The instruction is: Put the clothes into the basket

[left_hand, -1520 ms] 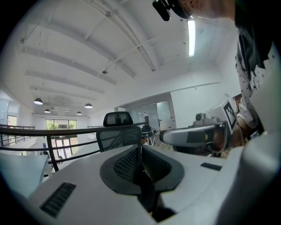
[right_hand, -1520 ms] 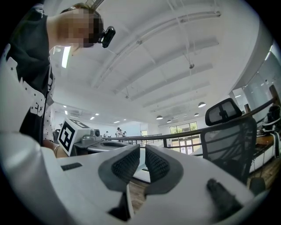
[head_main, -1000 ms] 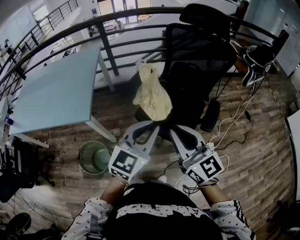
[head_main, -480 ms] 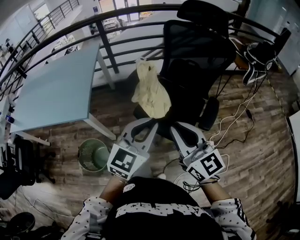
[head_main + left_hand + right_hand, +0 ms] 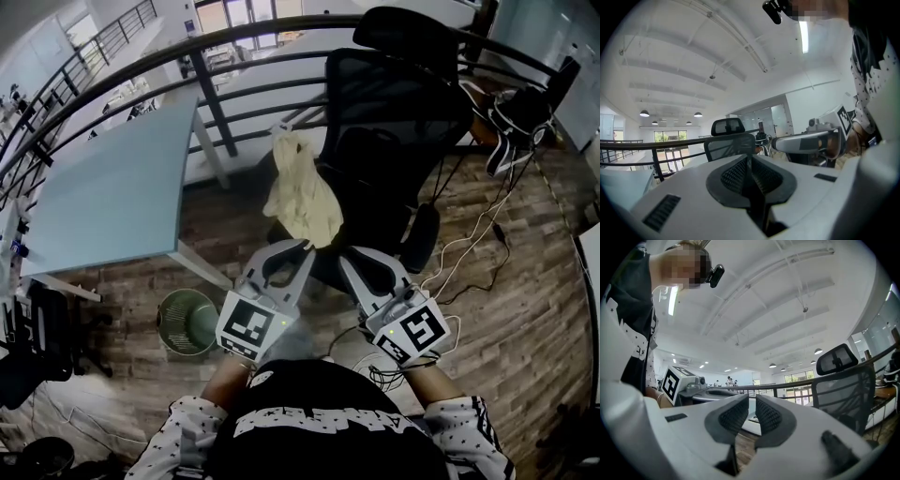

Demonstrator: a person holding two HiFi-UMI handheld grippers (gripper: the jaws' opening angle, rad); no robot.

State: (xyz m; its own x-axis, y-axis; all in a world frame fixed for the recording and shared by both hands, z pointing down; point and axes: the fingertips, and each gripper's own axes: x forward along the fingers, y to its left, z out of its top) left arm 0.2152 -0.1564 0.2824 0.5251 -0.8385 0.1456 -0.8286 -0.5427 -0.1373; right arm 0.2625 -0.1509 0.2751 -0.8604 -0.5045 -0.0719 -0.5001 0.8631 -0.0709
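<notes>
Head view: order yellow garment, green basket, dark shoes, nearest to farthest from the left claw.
1. Yellow garment, draped on the chair, just ahead of the left claw.
2. Green basket, on the floor, lower left.
3. Dark shoes, far upper right.

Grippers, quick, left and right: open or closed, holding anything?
Left gripper: closed, holding nothing.
Right gripper: closed, holding nothing.

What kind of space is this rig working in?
Probably an open-plan office on an upper level: a black mesh office chair, a pale desk beside a black railing, and a high ceiling with pendant lamps.
</notes>
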